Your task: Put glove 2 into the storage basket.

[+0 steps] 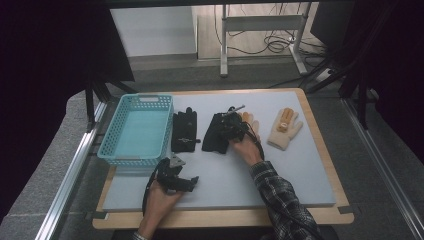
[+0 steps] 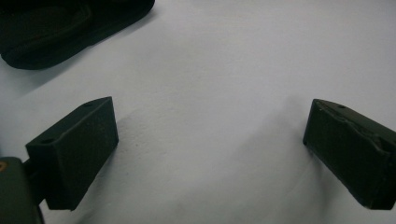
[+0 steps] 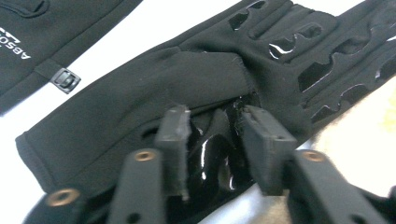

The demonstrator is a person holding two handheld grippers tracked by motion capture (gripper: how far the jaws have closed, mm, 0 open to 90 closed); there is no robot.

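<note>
A black glove (image 1: 214, 135) (image 3: 140, 88) lies palm up in the middle of the grey mat, its glossy grip patches showing. My right gripper (image 1: 231, 126) (image 3: 215, 140) comes down on its right edge, and the two pads pinch a raised fold of the fabric. A second black glove (image 1: 184, 131) (image 3: 42, 32) with a small buckle lies flat just to the left. My left gripper (image 1: 191, 183) (image 2: 210, 149) rests low over bare mat at the front left, open wide with nothing between its pads. A dark glove edge (image 2: 56, 32) shows beyond it.
A teal plastic basket (image 1: 107, 145) stands at the mat's left side, close behind the left hand. A cream knitted glove (image 1: 284, 128) lies at the right, and another cream glove (image 1: 251, 121) (image 3: 359, 140) lies partly under the right hand. The wooden table edge (image 1: 225, 218) runs along the front.
</note>
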